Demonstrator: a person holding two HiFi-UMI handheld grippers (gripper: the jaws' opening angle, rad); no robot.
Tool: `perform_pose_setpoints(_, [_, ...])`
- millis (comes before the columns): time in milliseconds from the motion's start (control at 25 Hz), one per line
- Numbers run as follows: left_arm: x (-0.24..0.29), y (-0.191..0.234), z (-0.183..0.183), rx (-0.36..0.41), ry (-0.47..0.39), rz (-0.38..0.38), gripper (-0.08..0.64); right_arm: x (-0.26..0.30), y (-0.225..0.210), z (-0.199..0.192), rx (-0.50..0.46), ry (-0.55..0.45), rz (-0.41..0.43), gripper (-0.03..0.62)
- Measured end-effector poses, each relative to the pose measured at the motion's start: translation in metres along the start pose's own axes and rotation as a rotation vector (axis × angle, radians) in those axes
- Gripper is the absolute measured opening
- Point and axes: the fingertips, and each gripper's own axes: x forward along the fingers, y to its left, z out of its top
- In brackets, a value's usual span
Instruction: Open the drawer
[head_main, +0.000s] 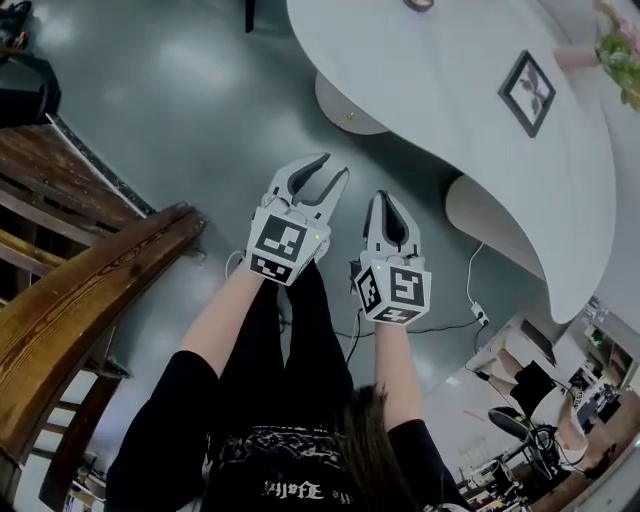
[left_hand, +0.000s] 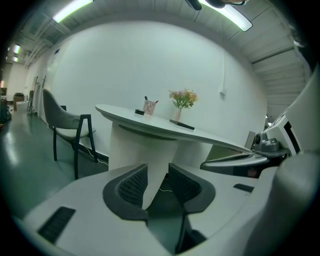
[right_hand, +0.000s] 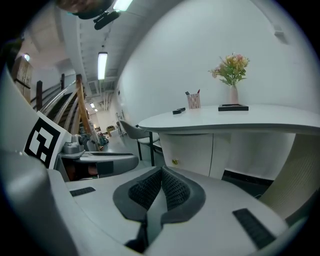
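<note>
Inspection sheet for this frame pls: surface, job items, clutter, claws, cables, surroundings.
Surface: white table, curved, mostly bare.
Job's things: drawer under the table, looks shut; knob untouched.
Clutter: frame lying flat; flowers; pen cup.
Grippers: left claw open, empty; right claw shut, empty; both clear of the drawer.
Cables: cable runs down to a power strip on the floor by the table base.
Surroundings: grey floor; wooden railing at the left; chair.
</note>
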Motion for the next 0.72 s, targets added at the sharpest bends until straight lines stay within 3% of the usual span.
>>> perform_pose_setpoints(480, [0.067,0.034,-0.038,0.037,-0.003,0.019,0.14,0.056,-0.003,-0.031,-0.11,-0.003,0.041,0.026])
perform_pose_setpoints(720, [0.099,0.041,-0.053,0.069,0.005,0.046,0.144,0.08,-0.015,-0.035,-0.096,-0.032,0.018,0.026])
